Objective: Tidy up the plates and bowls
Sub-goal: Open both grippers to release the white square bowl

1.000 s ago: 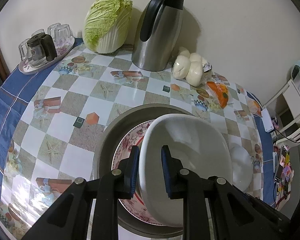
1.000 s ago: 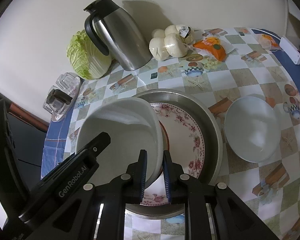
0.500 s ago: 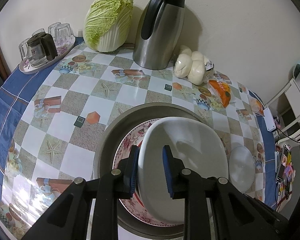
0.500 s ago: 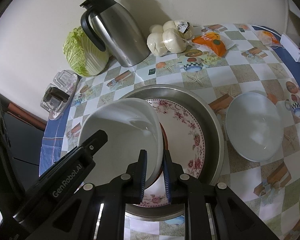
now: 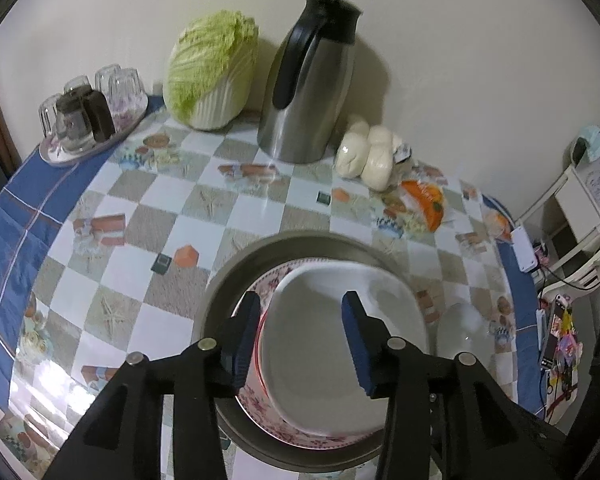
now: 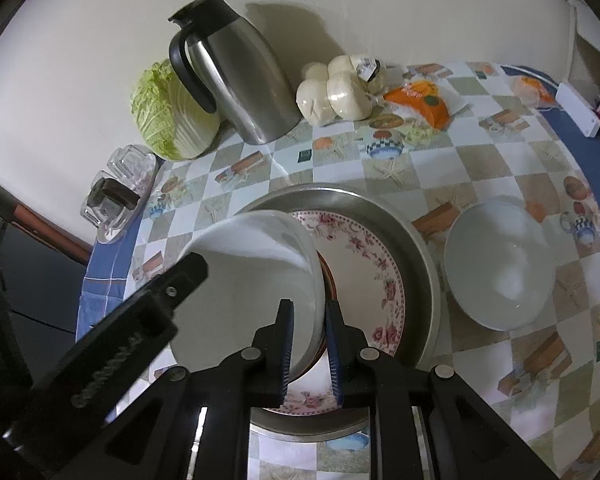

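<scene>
Left claw [image 5: 298, 320] is opening, its blue pads standing clear on either side of the near rim of the white square bowl [image 5: 340, 344], pressing on nothing. Right claw [image 6: 308, 320] is clamped on that same bowl's rim [image 6: 256, 272] at the lower centre of its view, one pad inside the wall, one outside. In the right wrist view the left claw's black arm crosses the lower left of the frame; white lettering runs along it, but it is too blurred to read.

Widest of all is the desk [image 5: 148, 232], covered in a checked cloth of white and sandy squares printed with starfish and gift boxes, with a blue border. At the lower centre sits a round metal basin [image 6: 416, 264], and inside it a plate with a pink flower rim [image 6: 376, 276]. The square bowl rests on that plate, tilted, toward the left of the basin in the right wrist view. Just beside the basin, at the right of the frame, stands a round white bowl [image 6: 500, 268], apart from the stack.

Against the wall at the upper centre stand a steel jug with a black handle [image 5: 312, 92] and, to its left, a napa cabbage [image 5: 212, 72]. Right of the jug lies a bag of white buns [image 5: 364, 156] with a small label that cannot be read, then an orange packet [image 6: 420, 100] whose print is also too small. At the upper left a small tray of glasses [image 5: 88, 116] sits on the blue border.
</scene>
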